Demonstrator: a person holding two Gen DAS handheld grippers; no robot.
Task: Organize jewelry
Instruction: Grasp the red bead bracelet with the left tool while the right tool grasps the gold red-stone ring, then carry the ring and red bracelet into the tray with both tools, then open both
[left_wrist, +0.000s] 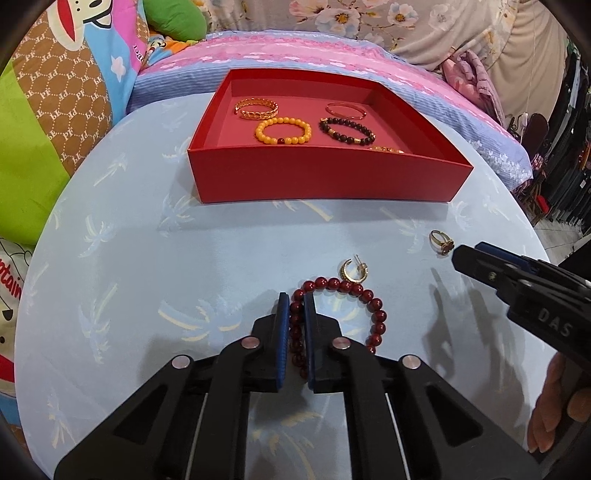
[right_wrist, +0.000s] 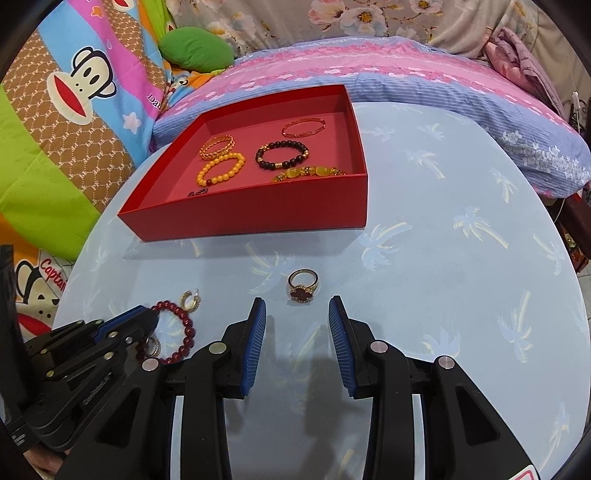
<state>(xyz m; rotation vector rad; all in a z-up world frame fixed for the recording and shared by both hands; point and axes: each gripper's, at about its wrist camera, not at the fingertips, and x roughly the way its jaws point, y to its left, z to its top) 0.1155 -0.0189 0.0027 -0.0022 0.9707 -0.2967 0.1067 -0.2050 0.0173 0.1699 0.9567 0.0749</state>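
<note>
Left gripper: jaws clenched on the near side of a dark red bead bracelet, its blue pads pressing a run of beads between them. The bracelet otherwise lies flat on the table. The gripper points steeply down at the tabletop.

Right gripper: jaws apart, nothing between the pads, angled down toward the table. A gold ring with a dark red clover face lies just beyond its fingertips, untouched. Part of a hand shows behind this gripper in the left wrist view.

A gold hoop earring rests touching the far edge of the red bracelet. A second hoop shows inside the bracelet loop in the right wrist view, partly hidden by the left gripper.

Surface: a round table under a pale blue cloth with palm-tree print. A shallow red tray stands farther back on the cloth. It contains a gold chain-link bangle, a thin rose-gold bangle, an orange bead bracelet, a black bead bracelet with gold spacers, a yellow stone bracelet against the front wall, and a small dark item too small to identify.

Room: a pink and blue striped pillow beyond the table, a cartoon monkey quilt, a green cushion and floral fabric behind.
</note>
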